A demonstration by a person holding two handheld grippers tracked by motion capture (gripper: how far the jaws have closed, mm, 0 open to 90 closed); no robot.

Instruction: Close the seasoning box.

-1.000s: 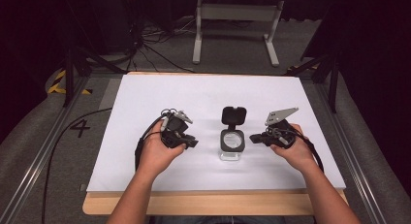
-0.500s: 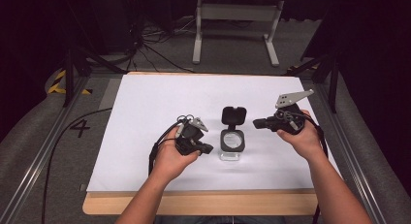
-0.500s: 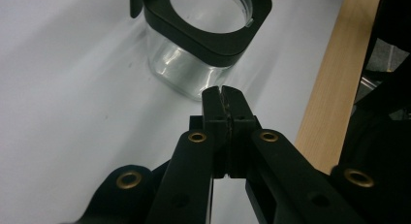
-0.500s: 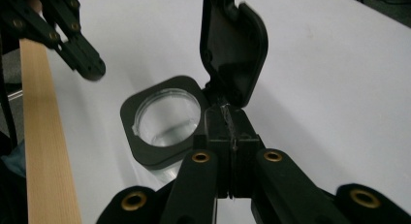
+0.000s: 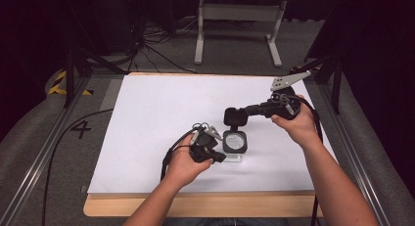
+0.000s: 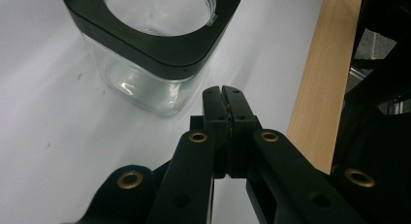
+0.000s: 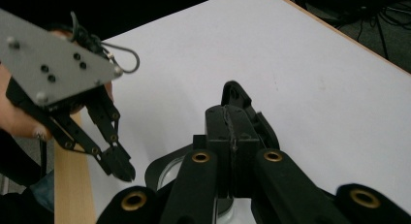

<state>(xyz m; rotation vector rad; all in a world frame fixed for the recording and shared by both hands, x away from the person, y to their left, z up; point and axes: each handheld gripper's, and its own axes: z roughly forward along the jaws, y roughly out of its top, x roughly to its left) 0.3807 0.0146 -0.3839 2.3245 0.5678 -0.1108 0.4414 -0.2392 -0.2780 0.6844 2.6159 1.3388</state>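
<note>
A square glass jar [image 5: 235,144] with a black rim stands on the white sheet, its hinged black lid [image 5: 234,116] standing open behind it. My left gripper [image 5: 220,158] lies low just left of the jar's near corner, jaws shut with nothing between them. In the left gripper view, the shut tips [image 6: 224,90] sit beside the jar [image 6: 150,49]. My right gripper [image 5: 246,110] is held above the table, shut, its tips at the lid's right side; whether they touch it I cannot tell. In the right gripper view the tips [image 7: 231,110] cover most of the lid [image 7: 235,93].
The white sheet [image 5: 161,108] covers a wooden table whose bare front edge [image 5: 195,206] runs along the near side. Metal rails flank the table. A stand's legs [image 5: 235,35] and cables lie on the floor beyond. The left gripper [image 7: 121,168] appears in the right gripper view.
My left hand has slid right and down toward the jar. My right hand has risen and now points its jaws at the open lid. Jar and lid have stayed put.
</note>
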